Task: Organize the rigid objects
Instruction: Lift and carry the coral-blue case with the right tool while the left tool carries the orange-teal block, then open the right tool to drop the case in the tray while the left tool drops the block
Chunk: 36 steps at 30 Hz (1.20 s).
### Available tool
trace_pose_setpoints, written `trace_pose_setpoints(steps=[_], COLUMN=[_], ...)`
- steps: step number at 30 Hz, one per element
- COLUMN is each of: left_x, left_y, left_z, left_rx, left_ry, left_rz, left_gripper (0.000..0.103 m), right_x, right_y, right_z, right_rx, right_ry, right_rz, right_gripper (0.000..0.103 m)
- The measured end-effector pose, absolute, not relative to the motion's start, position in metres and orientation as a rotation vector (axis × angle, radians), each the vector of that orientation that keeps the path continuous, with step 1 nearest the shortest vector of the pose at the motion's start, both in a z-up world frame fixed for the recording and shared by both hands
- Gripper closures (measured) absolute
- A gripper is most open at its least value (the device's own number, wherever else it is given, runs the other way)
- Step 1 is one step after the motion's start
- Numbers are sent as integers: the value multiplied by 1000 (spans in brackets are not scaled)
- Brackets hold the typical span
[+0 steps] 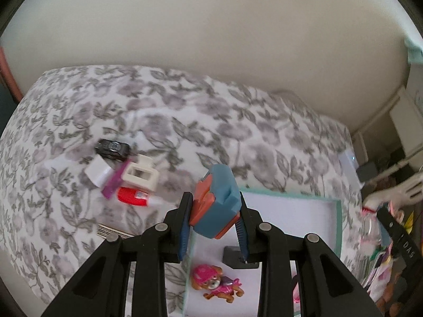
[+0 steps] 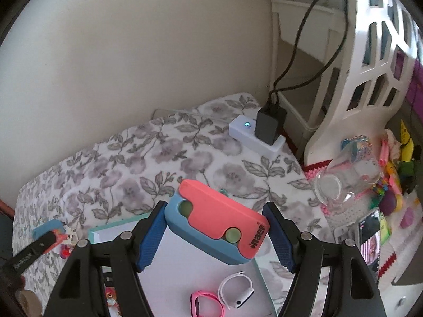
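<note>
My left gripper point(image 1: 214, 220) is shut on a blue and orange block toy point(image 1: 216, 200), held above the left edge of a mint-rimmed white box point(image 1: 337, 224). My right gripper point(image 2: 215, 237) is shut on a coral and blue case point(image 2: 219, 227), held above the same box point(image 2: 92, 233). In the box lie a pink puppy figure point(image 1: 215, 282), a black block point(image 1: 232, 257), a white watch point(image 2: 236, 292) and a pink band point(image 2: 207, 303). A pile on the bed holds a black toy car point(image 1: 112, 148), a white clip point(image 1: 141, 175), a red glue tube point(image 1: 133, 196) and a purple strip point(image 1: 113, 182).
The floral bedspread point(image 1: 185, 121) runs to a cream wall. A white power strip point(image 2: 253, 136) with a black charger point(image 2: 269, 125) lies at the bed's far corner. A clear jar point(image 2: 343, 179), toys and a phone point(image 2: 370, 235) crowd the right side by a white chair point(image 2: 370, 66).
</note>
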State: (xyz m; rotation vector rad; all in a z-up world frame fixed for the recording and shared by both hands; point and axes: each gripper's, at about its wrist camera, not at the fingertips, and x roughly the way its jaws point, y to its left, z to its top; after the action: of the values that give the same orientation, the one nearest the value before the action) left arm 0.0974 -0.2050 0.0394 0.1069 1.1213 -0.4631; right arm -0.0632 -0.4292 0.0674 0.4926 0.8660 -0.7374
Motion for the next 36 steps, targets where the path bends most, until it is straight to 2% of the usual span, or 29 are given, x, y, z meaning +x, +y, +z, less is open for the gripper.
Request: trace_pose_setpoints(steps=[14, 33, 36], left_x=[95, 92, 92], left_y=[-235, -245, -244], left_z=[-10, -47, -45], left_rx=[217, 272, 255], left_ry=[1217, 1300, 1309], left_rz=[-421, -406, -413], left_gripper=[71, 71, 68], right_x=[-34, -23, -22], right_y=[-427, -419, -418], right_z=[-8, -46, -44], right_rx=[482, 459, 451], right_ry=[1102, 1219, 1218], right_rz=[-703, -681, -678], right_gripper=[28, 28, 28])
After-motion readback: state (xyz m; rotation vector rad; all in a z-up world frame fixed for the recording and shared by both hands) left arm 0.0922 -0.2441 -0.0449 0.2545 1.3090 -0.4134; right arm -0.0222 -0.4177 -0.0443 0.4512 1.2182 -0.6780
